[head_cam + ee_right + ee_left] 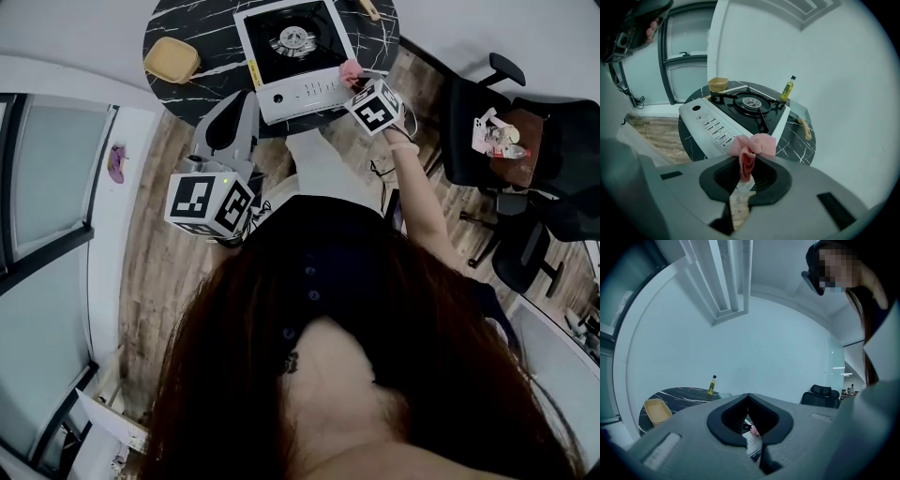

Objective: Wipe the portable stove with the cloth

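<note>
One of your two grippers carries the job right now: your right gripper (746, 164) is clenched on the pink cloth (757, 143), which bunches up above the jaw tips with a fold pinched down between them. In the head view that cloth (351, 71) sits at the front right corner of the portable stove (295, 56), touching the white casing or just short of it; I cannot tell which. The stove stands on the round black marble table (187, 23), with a yellow dish (172, 59) well apart on its left and a small bottle (788, 88) beyond it. Your left gripper (239, 117) hangs by the near edge of the table, close to your body. Its jaws are pressed together with nothing between them, so it plays no part. I judge you are at the approach or the very start of the wipe: the cloth is at the stove's edge, not on the black top or the control panel (715, 126). The next move calls for lowering the bunched cloth flat onto the casing and sweeping it across, with enough pressure to make contact but not so much that the stove slides on the table. Steer round the burner (751, 101) and its pan supports, where the loose cloth could snag.
</note>
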Motion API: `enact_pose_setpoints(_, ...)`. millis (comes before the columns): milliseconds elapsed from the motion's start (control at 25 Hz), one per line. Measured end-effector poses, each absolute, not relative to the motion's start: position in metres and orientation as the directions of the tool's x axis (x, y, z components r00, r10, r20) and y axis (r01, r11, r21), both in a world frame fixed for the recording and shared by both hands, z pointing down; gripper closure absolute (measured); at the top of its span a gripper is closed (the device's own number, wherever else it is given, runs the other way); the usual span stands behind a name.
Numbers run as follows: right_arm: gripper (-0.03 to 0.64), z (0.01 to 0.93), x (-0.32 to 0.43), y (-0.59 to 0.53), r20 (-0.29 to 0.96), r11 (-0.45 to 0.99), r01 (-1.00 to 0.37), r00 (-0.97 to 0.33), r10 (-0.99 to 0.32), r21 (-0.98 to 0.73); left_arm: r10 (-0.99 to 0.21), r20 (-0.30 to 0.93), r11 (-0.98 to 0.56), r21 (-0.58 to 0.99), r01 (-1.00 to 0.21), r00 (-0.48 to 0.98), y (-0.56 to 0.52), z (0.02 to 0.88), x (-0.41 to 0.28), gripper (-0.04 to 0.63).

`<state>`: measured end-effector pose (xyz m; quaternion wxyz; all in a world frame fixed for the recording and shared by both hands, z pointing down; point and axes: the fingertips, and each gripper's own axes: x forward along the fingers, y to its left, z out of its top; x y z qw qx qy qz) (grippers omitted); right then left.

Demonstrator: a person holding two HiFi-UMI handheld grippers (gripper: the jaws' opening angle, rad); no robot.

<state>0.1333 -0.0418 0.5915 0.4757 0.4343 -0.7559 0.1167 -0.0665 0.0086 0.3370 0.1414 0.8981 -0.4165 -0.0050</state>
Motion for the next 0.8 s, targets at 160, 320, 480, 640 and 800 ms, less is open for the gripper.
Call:
enact_pose_setpoints(160,0.568,0.592,0.129,-0.042,0.817,0.608,-0.762,-0.193,-0.543,0.223,-0.754,0.112,-0.607,0.257,-0.752,0.647,0.012,0.339,-0.065,0.583)
enact_pose_setpoints(320,0.568,0.593,0.119,-0.041,0.816,0.633,-0.746,-0.225,-0.533,0.207,-0.77,0.11,-0.588,0.258,-0.767,0.628,0.014,0.34,-0.068,0.583)
enact_pose_setpoints(480,0.568,0.592,0.105,-0.042,0.81,0.657,-0.73,-0.263,-0.524,0.188,-0.788,0.11,-0.566,0.256,-0.784,0.605,0.013,0.342,-0.071,0.583)
enact_pose_setpoints(640,0.568,0.591,0.092,-0.043,0.806,0.676,-0.714,-0.287,-0.518,0.181,-0.8,0.118,-0.55,0.251,-0.797,0.589,0.016,0.344,-0.075,0.583)
enact_pose_setpoints(800,0.568,0.59,0.08,-0.043,0.807,0.695,-0.696,-0.298,-0.51,0.182,-0.815,0.124,-0.525,0.253,-0.813,0.566,0.017,0.346,-0.083,0.583)
